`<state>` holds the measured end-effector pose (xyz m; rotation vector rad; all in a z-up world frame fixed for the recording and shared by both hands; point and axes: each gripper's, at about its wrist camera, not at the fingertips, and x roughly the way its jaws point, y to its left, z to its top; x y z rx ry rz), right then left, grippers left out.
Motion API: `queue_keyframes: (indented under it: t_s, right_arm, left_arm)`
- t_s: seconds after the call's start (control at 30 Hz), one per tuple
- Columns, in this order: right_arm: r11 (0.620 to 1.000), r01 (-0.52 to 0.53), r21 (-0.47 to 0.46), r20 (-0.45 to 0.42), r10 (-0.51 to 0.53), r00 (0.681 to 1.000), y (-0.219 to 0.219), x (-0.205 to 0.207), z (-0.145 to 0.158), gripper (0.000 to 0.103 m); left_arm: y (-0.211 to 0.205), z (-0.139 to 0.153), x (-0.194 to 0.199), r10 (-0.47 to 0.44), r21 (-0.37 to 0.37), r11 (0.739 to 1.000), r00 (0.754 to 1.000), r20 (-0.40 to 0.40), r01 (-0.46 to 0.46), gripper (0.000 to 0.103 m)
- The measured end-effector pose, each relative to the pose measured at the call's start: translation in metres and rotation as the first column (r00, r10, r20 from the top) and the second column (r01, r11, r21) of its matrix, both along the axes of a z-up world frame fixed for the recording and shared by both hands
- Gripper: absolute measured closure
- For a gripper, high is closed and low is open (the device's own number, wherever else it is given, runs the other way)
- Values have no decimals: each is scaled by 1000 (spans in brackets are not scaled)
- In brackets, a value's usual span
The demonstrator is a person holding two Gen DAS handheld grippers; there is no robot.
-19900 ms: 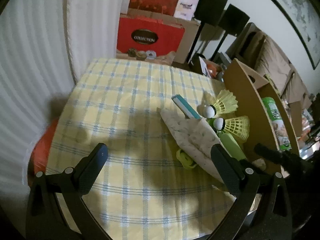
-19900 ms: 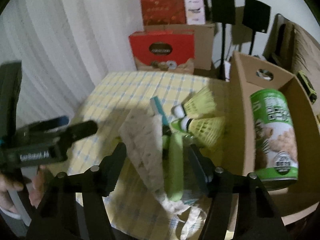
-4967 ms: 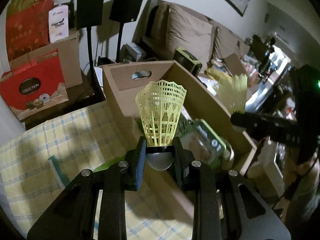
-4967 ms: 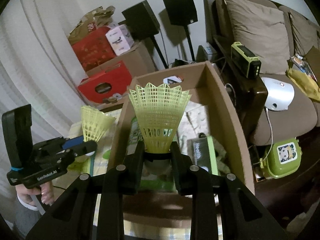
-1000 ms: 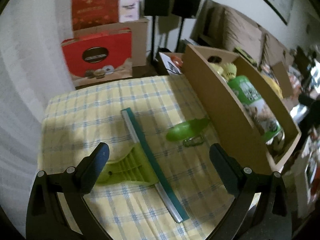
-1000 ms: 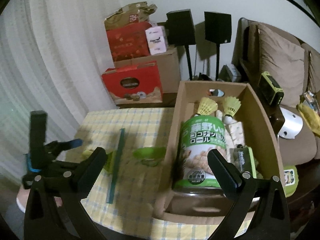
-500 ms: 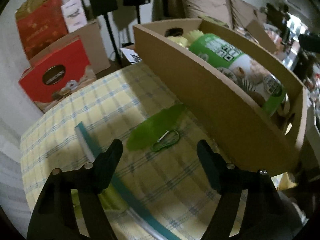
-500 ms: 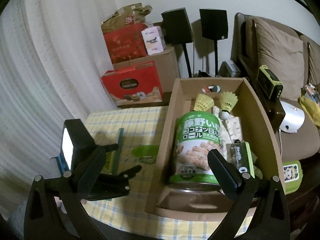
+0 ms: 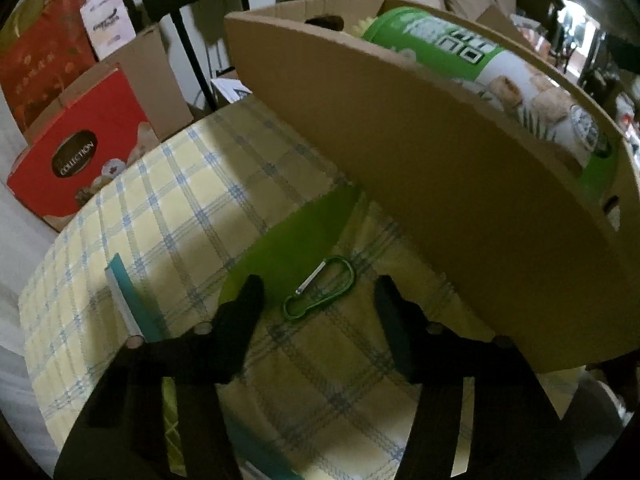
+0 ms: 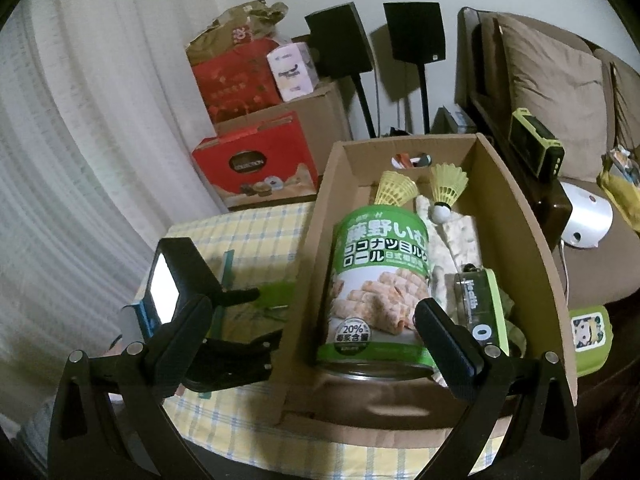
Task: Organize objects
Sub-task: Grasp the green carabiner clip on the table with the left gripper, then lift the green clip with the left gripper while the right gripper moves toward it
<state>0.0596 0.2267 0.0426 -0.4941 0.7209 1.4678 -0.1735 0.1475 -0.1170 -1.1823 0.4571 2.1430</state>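
Note:
A green carabiner (image 9: 349, 271) lies on the checked tablecloth (image 9: 180, 200) beside a flat green pouch (image 9: 292, 240). My left gripper (image 9: 318, 294) hangs just above it, one finger on each side. Its jaws are closing, and the pads stand clear of the carabiner. A teal-edged squeegee (image 9: 124, 300) lies to the left. The cardboard box (image 9: 440, 200) on the right holds a green can (image 10: 380, 280), two yellow shuttlecocks (image 10: 448, 184) and a patterned cloth (image 10: 456, 240). My right gripper (image 10: 312, 320) stands open and empty over the box's near end. The left gripper (image 10: 248, 316) shows there, low over the table.
A red gift box (image 9: 76, 152), brown cartons and two black speakers on stands (image 10: 340, 44) stand behind the table. A white curtain (image 10: 80, 120) hangs at the left. A brown sofa (image 10: 560, 88) with a white device lies to the right of the box.
My left gripper has sunk toward the carabiner and its jaws have narrowed around it. The right gripper has hardly moved and stays open.

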Motion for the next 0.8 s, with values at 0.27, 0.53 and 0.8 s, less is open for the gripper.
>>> queue_keyframes:
  t_s: [0.27,0.53,0.8]
  right_arm:
    - [1000,3,-10,-12,-3,1000,1,1,-6,1]
    - [1000,8,-14,-15,-8,1000,1,-2,-7,1]
    - [1000,-19,-20,-22,19,1000,5,-17,-4,1]
  left_arm:
    - [1,-1,4,-22,18,1000,999,-24,22,76]
    - [-8,2,13,-27,30,999,1000,-6,28,82]
    - [-48,25,26,50,149,988,999,9,-51,82]
